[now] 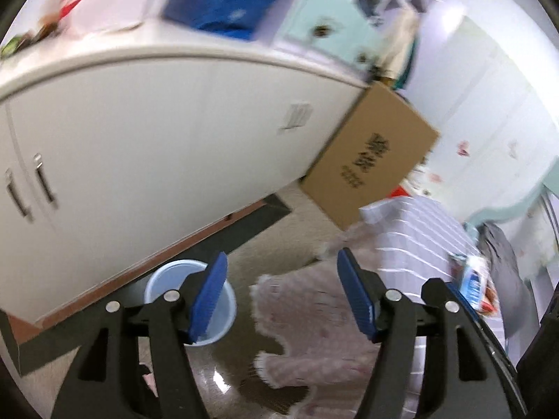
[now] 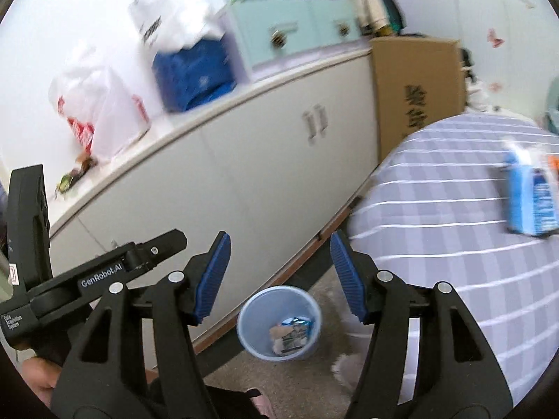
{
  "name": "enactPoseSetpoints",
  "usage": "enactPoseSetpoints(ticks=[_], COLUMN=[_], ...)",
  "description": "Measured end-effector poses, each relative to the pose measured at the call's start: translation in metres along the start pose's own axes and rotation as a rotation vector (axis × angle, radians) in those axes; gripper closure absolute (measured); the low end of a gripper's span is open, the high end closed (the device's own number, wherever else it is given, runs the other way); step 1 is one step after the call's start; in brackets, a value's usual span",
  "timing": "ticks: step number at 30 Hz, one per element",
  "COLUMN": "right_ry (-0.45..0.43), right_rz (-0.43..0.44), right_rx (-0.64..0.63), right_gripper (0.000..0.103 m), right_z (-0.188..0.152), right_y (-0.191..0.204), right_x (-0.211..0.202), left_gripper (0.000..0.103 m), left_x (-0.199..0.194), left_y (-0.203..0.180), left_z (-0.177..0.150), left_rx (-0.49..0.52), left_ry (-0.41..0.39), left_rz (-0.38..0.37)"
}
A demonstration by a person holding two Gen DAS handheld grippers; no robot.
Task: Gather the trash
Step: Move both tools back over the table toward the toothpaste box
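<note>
Trash already lies in the pale blue bin (image 2: 278, 321) on the floor near the white cabinet (image 2: 265, 174): a blue wrapper (image 2: 297, 326) and a crumpled scrap rest at its bottom, so part of the collecting looks done. Left to gather, by my reading, is the blue packet (image 2: 532, 202) lying on the striped bed (image 2: 436, 216) to the right, and perhaps the small wrappers at the far left of the cabinet's top. The right gripper (image 2: 279, 272) stands with jaws wide and nothing between them. The left gripper (image 1: 281, 293) has its jaws still easing apart, also empty. Only the right wrist view looks into the bin; the left wrist view hides most of it behind a finger, yet shows the pink rug (image 1: 314, 314) beside it.
</note>
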State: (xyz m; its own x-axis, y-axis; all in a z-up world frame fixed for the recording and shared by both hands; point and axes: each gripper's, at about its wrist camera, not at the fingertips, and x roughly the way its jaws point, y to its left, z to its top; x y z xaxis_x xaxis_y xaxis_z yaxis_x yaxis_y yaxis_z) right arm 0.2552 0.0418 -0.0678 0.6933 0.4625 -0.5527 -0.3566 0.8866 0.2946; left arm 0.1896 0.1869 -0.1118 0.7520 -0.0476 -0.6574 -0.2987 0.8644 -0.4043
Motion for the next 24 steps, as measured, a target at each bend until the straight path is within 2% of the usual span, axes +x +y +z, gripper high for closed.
enactPoseSetpoints(ticks=[4,8,11,14,19,24], right_ry=[-0.04,-0.063,-0.086,-0.094,-0.091,-0.088], right_rz=[-0.061,-0.128,-0.171,-0.189,-0.196,-0.201], right_rx=[0.055,0.097,0.136,0.165,0.209,0.221], right_gripper=[0.042,0.042,0.041,0.041,0.041,0.04], right_z=[0.001,-0.006,-0.01,-0.013,-0.016,-0.019], right_y=[-0.045,-0.09,-0.121,-0.143,-0.175,-0.19], right_x=[-0.042,-0.078,-0.101,-0.113,-0.117,-0.114], left_gripper=[0.036,0.036,0.036,0.036,0.034,0.029], left_x=[-0.005,0.0,0.006,0.015,0.028,0.048], left_y=[-0.064,-0.129,-0.163,-0.184,-0.198,-0.21], left_z=[-0.018,-0.041,-0.059,-0.069,-0.077,-0.08], left_rx=[0.092,0.184,0.239,0.275,0.311,0.326], left_ry=[-0.007,0.021,0.045,0.065,0.089,0.105], left_rz=[-0.066,-0.128,-0.148,-0.14,-0.125,-0.108])
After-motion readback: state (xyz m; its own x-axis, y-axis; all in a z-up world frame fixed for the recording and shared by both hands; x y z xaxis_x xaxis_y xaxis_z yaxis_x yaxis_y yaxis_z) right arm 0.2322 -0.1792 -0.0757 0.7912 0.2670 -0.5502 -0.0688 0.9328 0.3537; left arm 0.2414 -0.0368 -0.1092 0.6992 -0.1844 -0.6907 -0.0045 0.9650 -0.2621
